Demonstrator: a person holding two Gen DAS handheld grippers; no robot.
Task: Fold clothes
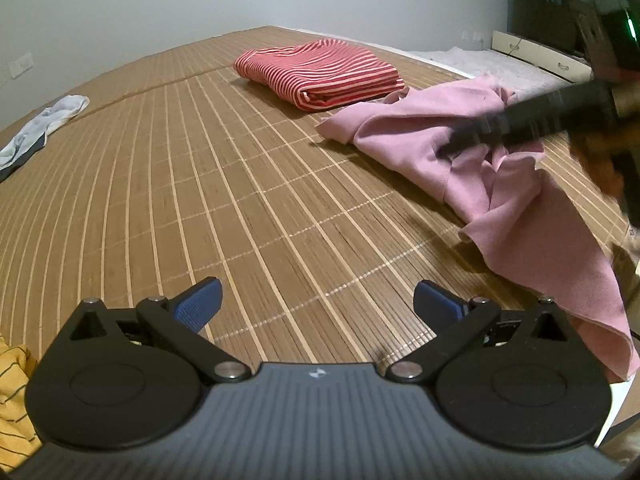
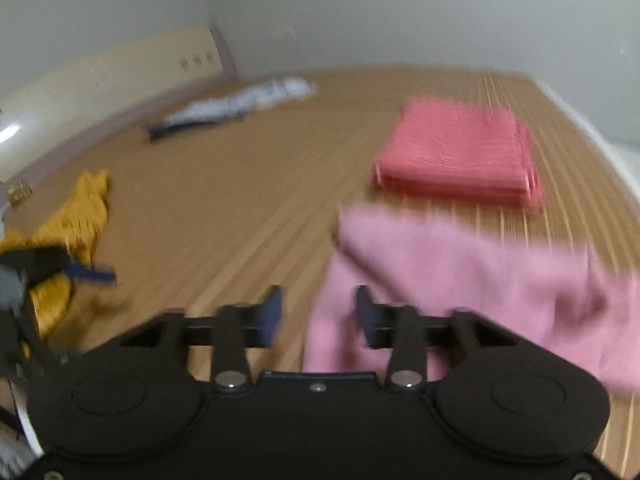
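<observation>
- The left tongs [image 1: 318, 300] were spread wide and held nothing, low in their own frame, hovering over bare mat [image 1: 224, 184].
- The right tongs [image 2: 318, 312] stood partly apart, a gap showing between the blue pads; the pink cloth [image 2: 460, 280] lay right at that gap, but blur hid whether any fold sat between the pads, so a pinch could not be confirmed.
- In the left view the right tongs [image 1: 460, 146] appeared as a dark smear at the right of the frame, reaching over the pink cloth [image 1: 500, 184], level and pointing left.
- The pink cloth lay rumpled in the right half of that frame, one flap running down toward the lower right edge of the bed.
- It looked light, thin and limp, likely to sag and slide; a hem or corner seemed the best hold, one for each tongs.
- Beyond it, upper centre, sat the folded striped shirt [image 1: 320, 74].
- A white garment [image 1: 44, 128] lay far left; a yellow one [image 1: 14, 396] lower left.
</observation>
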